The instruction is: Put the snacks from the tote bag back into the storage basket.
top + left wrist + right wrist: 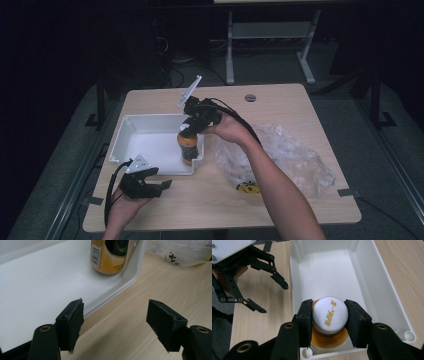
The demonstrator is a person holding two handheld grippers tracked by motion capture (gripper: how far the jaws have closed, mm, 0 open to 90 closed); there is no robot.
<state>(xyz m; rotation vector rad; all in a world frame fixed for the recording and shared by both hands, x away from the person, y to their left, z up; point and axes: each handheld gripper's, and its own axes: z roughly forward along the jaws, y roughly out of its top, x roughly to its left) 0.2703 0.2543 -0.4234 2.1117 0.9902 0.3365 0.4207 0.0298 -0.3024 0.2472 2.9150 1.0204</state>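
Your left tool point(162, 186) sits near the bench's point(280, 200) front-left corner, just outside the front edge of the white tray point(131, 134). Its jaws stand wide apart with nothing between them; in the left gripper view they straddle the tray's front rim and bare wood.

The tray lies on the left half of the bench, its long side running left to right. In its front-right corner stands the orange bottle point(188, 145), upright, with a white cap point(330, 313) that carries gold lettering.

Your right tool point(328, 317) comes down on that bottle from above. Its two pads press on either side of the cap, so you have the bottle gripped by its top, with its base at or near the tray floor.

To the right of the tray, a crumpled clear plastic bag point(290, 155) lies across the right half of the bench, with a small yellow item point(247, 188) at its front edge.
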